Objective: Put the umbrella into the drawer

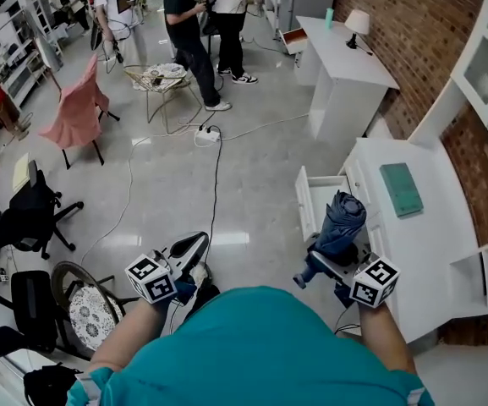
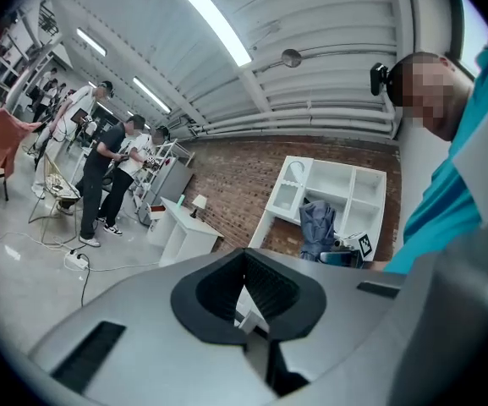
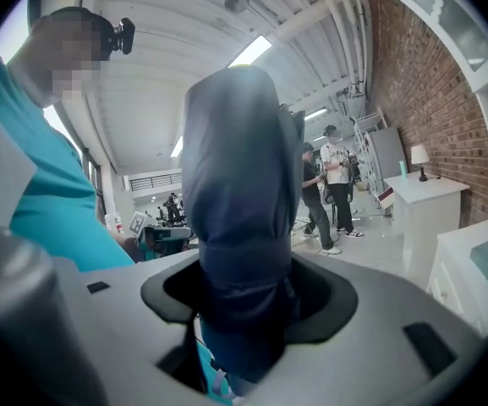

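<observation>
Right gripper (image 1: 331, 259) (image 3: 242, 315) is clamped round the lower part of the folded blue umbrella (image 1: 342, 220) (image 3: 235, 227), which stands tilted above the front of the pulled-out drawer (image 1: 308, 200) and has not gone in. Left gripper (image 1: 189, 250) (image 2: 248, 311) hangs apart over the floor, jaws together with nothing between them. Just past the drawer, a teal book (image 1: 401, 189) lies on the white desk (image 1: 434, 235). Farther off stand a white table (image 1: 345, 74) with a lamp (image 1: 358, 22), and people (image 1: 191, 32)
</observation>
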Demonstrator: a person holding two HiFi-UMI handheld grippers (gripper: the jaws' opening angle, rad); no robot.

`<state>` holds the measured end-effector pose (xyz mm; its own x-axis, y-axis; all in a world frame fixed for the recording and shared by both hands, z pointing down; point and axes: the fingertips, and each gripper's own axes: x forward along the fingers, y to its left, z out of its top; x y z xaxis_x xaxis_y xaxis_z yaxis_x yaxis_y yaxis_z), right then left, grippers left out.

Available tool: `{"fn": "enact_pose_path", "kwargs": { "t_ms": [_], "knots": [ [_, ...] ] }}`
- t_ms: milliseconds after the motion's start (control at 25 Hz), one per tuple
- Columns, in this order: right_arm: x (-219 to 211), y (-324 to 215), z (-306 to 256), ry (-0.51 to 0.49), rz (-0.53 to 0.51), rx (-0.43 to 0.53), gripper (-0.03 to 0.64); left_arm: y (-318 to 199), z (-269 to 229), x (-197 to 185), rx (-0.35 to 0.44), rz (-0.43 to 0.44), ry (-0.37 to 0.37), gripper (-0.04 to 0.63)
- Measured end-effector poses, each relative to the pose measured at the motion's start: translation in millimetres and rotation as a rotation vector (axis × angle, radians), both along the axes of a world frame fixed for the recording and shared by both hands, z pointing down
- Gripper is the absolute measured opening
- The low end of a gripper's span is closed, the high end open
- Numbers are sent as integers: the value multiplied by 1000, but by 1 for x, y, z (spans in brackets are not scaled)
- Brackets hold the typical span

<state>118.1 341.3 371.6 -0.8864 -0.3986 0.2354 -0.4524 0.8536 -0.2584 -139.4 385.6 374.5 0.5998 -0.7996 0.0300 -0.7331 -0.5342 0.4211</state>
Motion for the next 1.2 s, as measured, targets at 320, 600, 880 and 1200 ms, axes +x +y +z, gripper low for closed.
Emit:
{"fn": "enact_pose_path", "kwargs": {
  "t_ms": [320, 600, 880, 1200],
  "knots": [
    [-145, -88, -5, -33, -13, 1, 261, -86, 9, -131, -17, 23, -13, 14],
    [-247, -156, -15, -45, -28, -9, 261, -148, 3, -224, -17, 38, -23, 14],
    [-299, -207, -13, -18, -22, -15, 261, -192, 6, -279, -23, 29, -27, 14],
    [-293, -263, -4, -6, -59, -36, 261, -243, 12, -277, -35, -18, -29, 14]
  ]
}}
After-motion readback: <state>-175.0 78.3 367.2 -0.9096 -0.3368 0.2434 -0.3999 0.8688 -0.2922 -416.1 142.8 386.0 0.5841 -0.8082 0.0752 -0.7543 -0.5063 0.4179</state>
